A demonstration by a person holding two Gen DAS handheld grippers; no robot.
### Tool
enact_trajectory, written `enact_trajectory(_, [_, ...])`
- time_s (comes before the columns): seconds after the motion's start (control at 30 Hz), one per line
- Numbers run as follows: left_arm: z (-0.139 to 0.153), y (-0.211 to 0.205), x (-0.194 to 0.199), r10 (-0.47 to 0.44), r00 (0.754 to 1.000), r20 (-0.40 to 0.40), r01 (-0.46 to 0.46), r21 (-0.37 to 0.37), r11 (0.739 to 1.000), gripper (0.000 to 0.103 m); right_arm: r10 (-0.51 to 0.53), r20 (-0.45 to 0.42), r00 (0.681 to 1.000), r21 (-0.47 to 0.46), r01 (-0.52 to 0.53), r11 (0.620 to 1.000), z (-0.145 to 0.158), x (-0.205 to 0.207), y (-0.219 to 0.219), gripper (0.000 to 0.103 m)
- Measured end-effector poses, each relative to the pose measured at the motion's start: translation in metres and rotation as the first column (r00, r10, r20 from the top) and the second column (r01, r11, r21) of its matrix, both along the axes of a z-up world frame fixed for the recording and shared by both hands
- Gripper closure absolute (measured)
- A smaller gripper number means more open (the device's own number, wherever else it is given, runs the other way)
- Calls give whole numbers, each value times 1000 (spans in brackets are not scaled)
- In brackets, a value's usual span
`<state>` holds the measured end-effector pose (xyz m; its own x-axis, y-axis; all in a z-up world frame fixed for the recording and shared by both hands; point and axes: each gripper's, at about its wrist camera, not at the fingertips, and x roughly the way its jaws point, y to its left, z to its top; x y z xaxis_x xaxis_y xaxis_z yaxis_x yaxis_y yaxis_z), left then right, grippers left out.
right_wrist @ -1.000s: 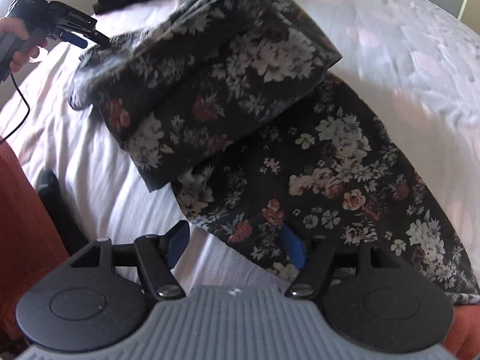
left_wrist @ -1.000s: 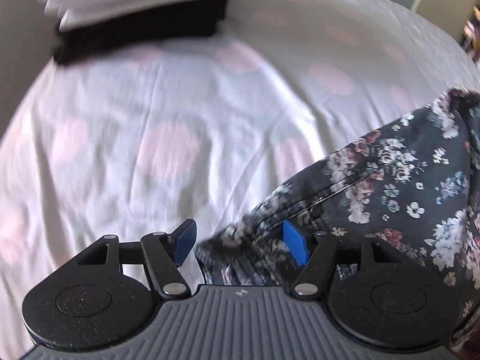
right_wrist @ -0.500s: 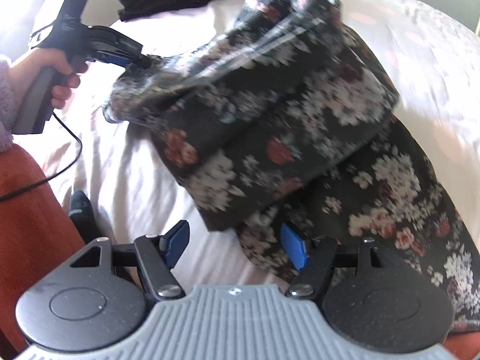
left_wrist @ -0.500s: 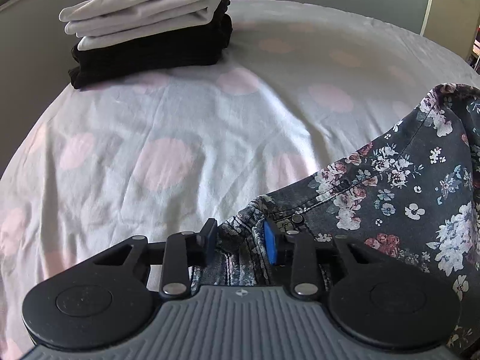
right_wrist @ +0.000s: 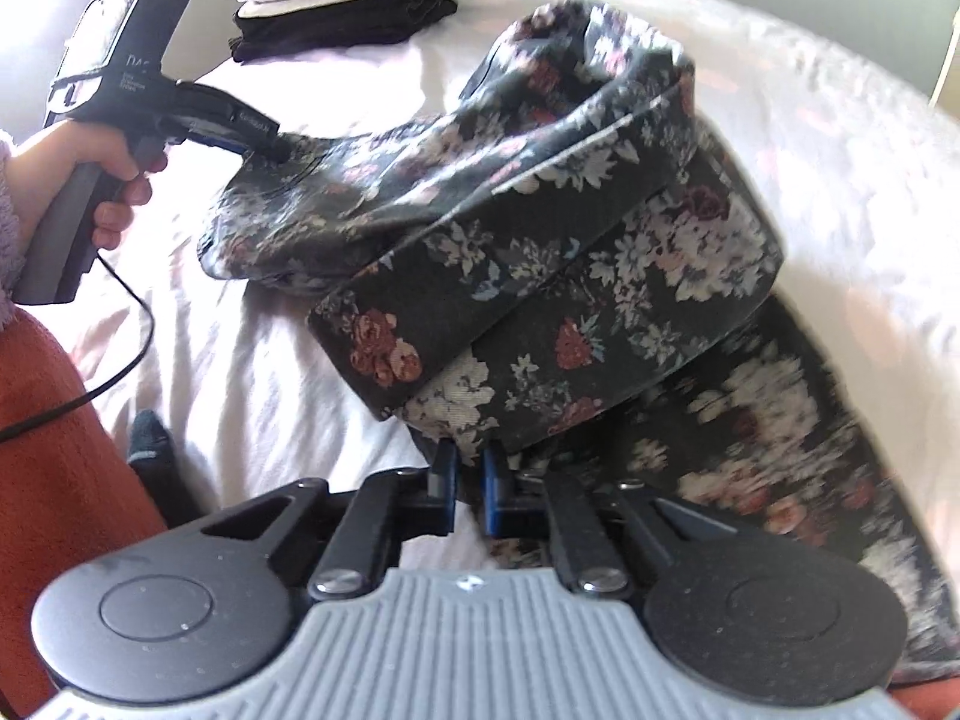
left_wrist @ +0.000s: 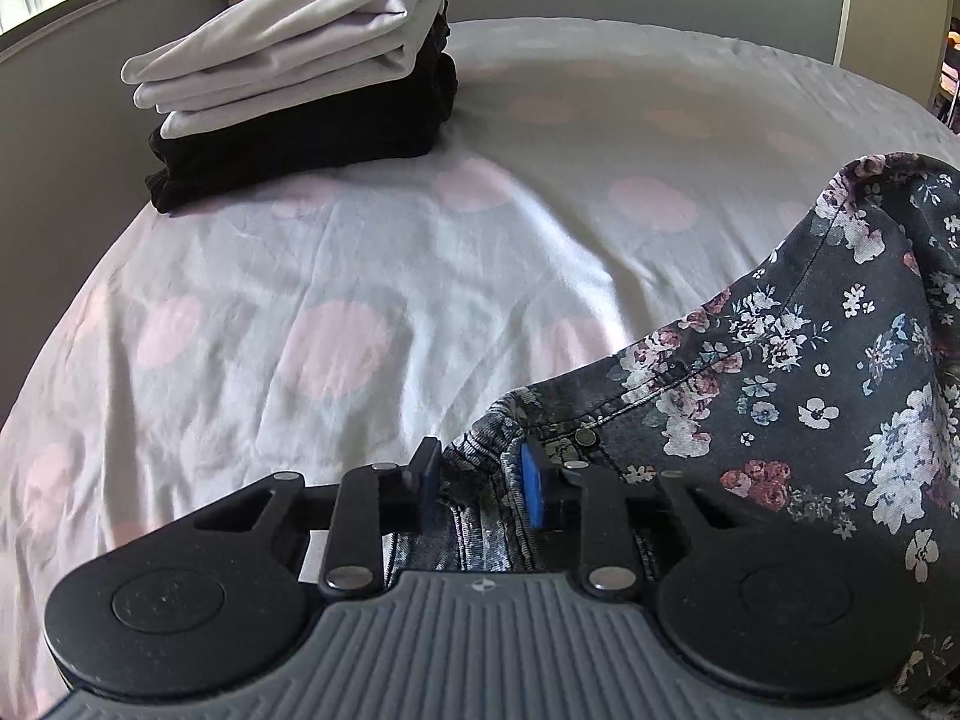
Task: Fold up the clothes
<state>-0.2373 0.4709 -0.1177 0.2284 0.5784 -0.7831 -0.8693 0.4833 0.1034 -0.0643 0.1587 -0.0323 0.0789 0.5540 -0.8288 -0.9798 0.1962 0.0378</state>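
Dark floral trousers [left_wrist: 780,390] lie partly folded on the bed, one end doubled over the other [right_wrist: 540,270]. My left gripper [left_wrist: 480,480] is closing, and its blue pads press on the bunched waistband beside a metal button [left_wrist: 586,437]. In the right wrist view a hand [right_wrist: 90,180] holds that left gripper [right_wrist: 264,138], and the cloth hangs raised from its tips. My right gripper [right_wrist: 470,477] is closing too, its jaws nearly together on the lower hem of the folded part.
A stack of folded white and black clothes [left_wrist: 300,90] sits at the bed's far left corner. The white sheet with pink dots [left_wrist: 300,300] stretches between it and the trousers. A cable [right_wrist: 120,360] hangs from the left gripper over orange-red cloth [right_wrist: 48,450].
Both grippers went from wide open to closed on the trousers. The left one took the waistband first and lifted it, then the right one closed on the hem.
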Motion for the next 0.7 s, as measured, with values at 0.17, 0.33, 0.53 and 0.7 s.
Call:
enact_trajectory(0.17, [5,-2,-2,3,1000,12,-3,11,1000,72,-61,99,993,41,57,998,27,28,-20,95])
enact_trajectory(0.33, [9,-2,-4,-2,1000,31,2,11,1000,72,-144,204,968,61,135,989,55,74,-39,95])
enact_trajectory(0.53, [10,-3,-2,-21,999,48,21,3,1000,73,-230,298,927,57,223,973,74,131,-39,96])
enact_trajectory(0.7, [8,-4,2,-43,998,51,43,-2,999,73,-271,370,889,5,290,957,64,175,-21,95])
